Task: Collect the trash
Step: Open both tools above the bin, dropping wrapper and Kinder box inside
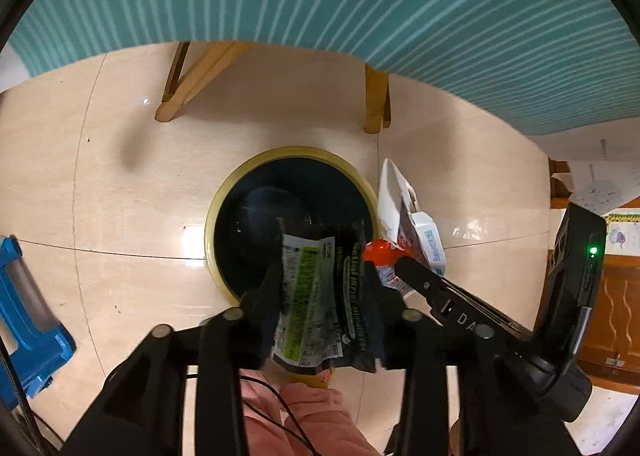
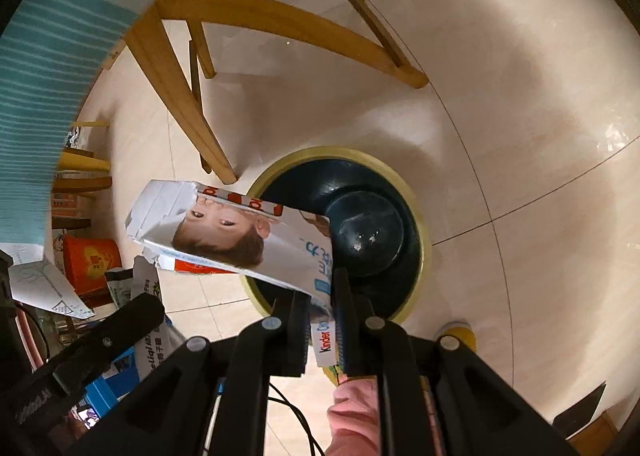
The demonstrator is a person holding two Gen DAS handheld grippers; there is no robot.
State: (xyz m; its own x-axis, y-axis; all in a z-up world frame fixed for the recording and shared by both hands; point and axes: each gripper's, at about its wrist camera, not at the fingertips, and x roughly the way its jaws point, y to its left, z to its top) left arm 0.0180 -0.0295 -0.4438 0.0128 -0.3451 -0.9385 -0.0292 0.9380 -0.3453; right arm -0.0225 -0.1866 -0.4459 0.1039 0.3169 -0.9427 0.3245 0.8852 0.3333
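Our left gripper (image 1: pixel 320 276) jaws stand spread around the wrapper (image 1: pixel 316 296), over the bin (image 1: pixel 224 192). Our right gripper (image 2: pixel 324 312) jaws pinch the box (image 2: pixel 256 240) by its end

Both grippers point steeply downward. The left gripper (image 1: pixel 320 284) has its jaws parted, a dark wrapper (image 1: pixel 316 296) hanging between the fingers (image 1: pixel 268 296). The right gripper (image 2: pixel 322 320) has its jaws nearly closed, clamping the end of a flattened white carton (image 2: pixel 240 240). A pink sleeve (image 2: pixel 354 412) shows beneath both.
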